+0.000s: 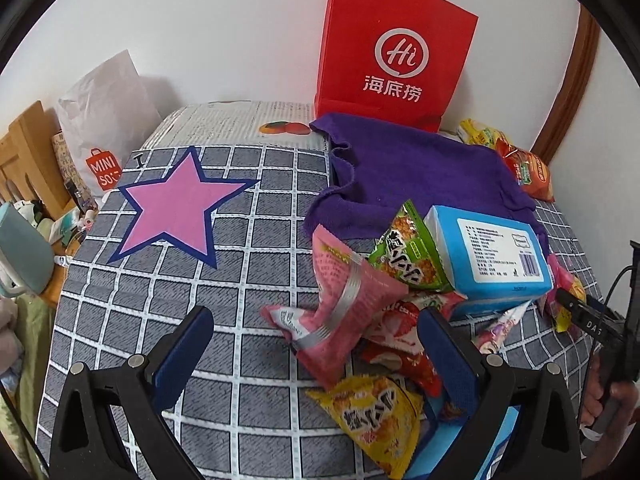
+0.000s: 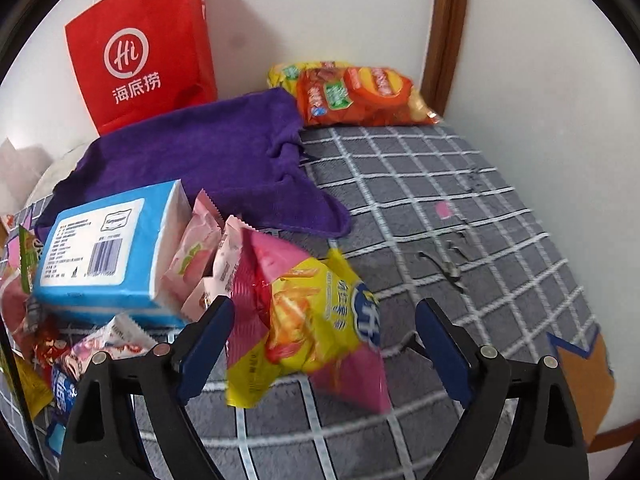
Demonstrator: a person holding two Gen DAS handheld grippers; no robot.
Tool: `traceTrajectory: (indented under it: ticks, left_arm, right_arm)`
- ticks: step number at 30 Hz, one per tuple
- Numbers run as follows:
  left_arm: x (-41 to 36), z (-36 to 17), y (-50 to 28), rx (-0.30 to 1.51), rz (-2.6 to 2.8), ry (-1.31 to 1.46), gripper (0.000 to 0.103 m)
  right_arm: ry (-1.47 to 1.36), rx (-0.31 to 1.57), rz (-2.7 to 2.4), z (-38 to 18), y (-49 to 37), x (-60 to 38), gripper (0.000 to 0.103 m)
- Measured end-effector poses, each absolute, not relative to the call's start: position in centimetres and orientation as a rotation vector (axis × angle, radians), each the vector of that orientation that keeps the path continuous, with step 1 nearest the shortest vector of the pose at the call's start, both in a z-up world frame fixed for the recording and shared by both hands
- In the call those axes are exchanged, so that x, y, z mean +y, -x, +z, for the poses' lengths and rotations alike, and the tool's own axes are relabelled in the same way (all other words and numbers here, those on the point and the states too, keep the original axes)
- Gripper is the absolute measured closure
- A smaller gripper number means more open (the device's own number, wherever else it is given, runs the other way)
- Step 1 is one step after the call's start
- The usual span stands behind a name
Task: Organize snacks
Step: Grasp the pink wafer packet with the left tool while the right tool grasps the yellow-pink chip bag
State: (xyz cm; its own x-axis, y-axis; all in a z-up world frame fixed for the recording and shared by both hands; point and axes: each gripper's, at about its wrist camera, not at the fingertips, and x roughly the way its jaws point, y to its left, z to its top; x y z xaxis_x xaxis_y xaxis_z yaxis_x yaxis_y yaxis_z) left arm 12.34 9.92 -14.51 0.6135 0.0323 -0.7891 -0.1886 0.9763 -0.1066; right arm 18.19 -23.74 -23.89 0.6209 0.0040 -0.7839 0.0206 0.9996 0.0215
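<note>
Red paper bag against wall; purple towel on checked cloth.

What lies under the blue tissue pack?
The blue tissue pack rests on piled snack packets: a green packet and pink wrappers stick out. Whatever lies directly beneath is hidden.

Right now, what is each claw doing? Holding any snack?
Left claw: open, holding nothing, pink snack packet between its fingers.
Right claw: open, yellow chip bag between, not gripped.
</note>
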Motion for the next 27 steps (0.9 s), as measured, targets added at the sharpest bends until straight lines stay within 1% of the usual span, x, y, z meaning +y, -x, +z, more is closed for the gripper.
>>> traceTrajectory:
  ticks: [4, 5, 6, 14, 17, 19, 20, 21, 22, 23, 25, 27]
  left_arm:
    - [10.0, -15.3, -13.5, 0.923, 0.130, 0.184, 0.001]
    - [10.0, -15.5, -13.8, 0.930, 0.133, 0.178, 0.001]
    - [10.0, -15.7, -14.0, 0.935, 0.132, 0.174, 0.001]
    - [9.7, -17.7, -16.2, 0.996, 0.095, 0.132, 0.001]
    - [9.3, -18.6, -16.8, 1.020, 0.076, 0.126, 0.006]
    - [9.1, -19.1, -16.9, 1.031, 0.076, 0.114, 0.014]
    - [9.1, -19.3, -17.0, 1.034, 0.082, 0.105, 0.015]
    - [9.0, -19.5, -16.9, 1.031, 0.094, 0.093, 0.022]
    - [9.0, -19.5, -16.9, 1.029, 0.098, 0.086, 0.030]
    - [9.0, -19.5, -16.7, 1.026, 0.099, 0.081, 0.031]
    - [9.2, -19.3, -16.5, 1.016, 0.091, 0.091, 0.038]
    - [9.5, -19.1, -16.3, 1.011, 0.088, 0.101, 0.043]
  right_arm:
    - [-0.043, 0.939, 0.022, -25.3, -19.4, -23.2, 0.013]
    - [-0.045, 0.938, 0.026, -25.5, -19.6, -23.0, 0.019]
    - [-0.044, 0.933, 0.035, -25.7, -19.6, -22.9, 0.022]
    - [0.009, 0.861, 0.039, -25.9, -18.4, -22.5, 0.024]
    - [0.012, 0.825, 0.053, -26.2, -17.9, -22.5, 0.024]
    - [-0.014, 0.843, 0.077, -26.5, -17.8, -22.6, 0.025]
    - [-0.025, 0.850, 0.084, -26.6, -17.9, -22.7, 0.026]
    - [-0.038, 0.855, 0.086, -26.7, -18.1, -22.8, 0.026]
    - [-0.047, 0.854, 0.085, -26.7, -18.1, -23.0, 0.027]
    - [-0.052, 0.852, 0.085, -26.7, -18.1, -23.0, 0.028]
    - [-0.070, 0.847, 0.092, -26.6, -18.0, -23.2, 0.028]
    - [-0.081, 0.842, 0.090, -26.6, -17.9, -23.5, 0.029]
